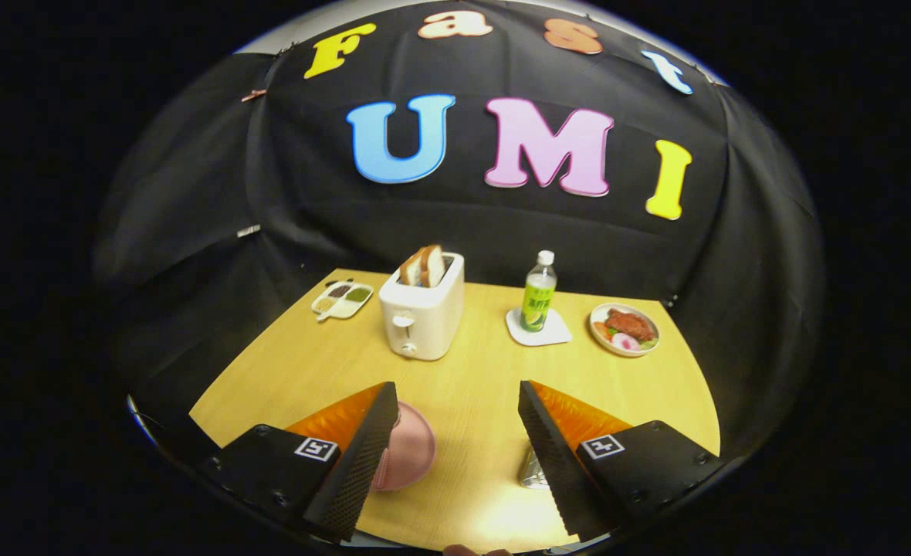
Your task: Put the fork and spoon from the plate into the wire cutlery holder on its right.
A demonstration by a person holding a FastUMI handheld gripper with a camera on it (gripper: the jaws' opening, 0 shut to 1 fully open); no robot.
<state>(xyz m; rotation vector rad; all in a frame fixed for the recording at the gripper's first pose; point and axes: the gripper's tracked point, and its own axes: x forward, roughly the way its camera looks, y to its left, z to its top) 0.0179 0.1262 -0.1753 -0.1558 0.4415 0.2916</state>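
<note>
1. The tongs (pixel 455 421) sit at the bottom of the frame, spread wide, with nothing between the two fingers but bare counter (pixel 471 386).
2. A pink plate (pixel 409 452) peeks out right beside the left finger, lower centre-left. Most of it is hidden behind that finger, so I can't tell what's lying on it; can't make out any fork or spoon from here.
3. A bit of something shiny and metal (pixel 533 472) shows against the inner edge of the right finger, lower centre-right. It's probably the wire cutlery holder, but too little of it sticks out to be sure.
4. Further back, around mid-frame and a little left of centre, is a white toaster (pixel 422 318) with two slices of bread (pixel 423 266) standing up in its slots.
5. Left of the toaster, near the counter's far left corner, there's a small divided tray (pixel 342 300) with different stuff in each section.
6. Right of the toaster, a bottle (pixel 539 293) with a white cap stands upright on a white coaster (pixel 538 330).
7. Further right again, a round dish of food (pixel 624 329) sits near the counter's right edge, well apart from the tongs.
</note>
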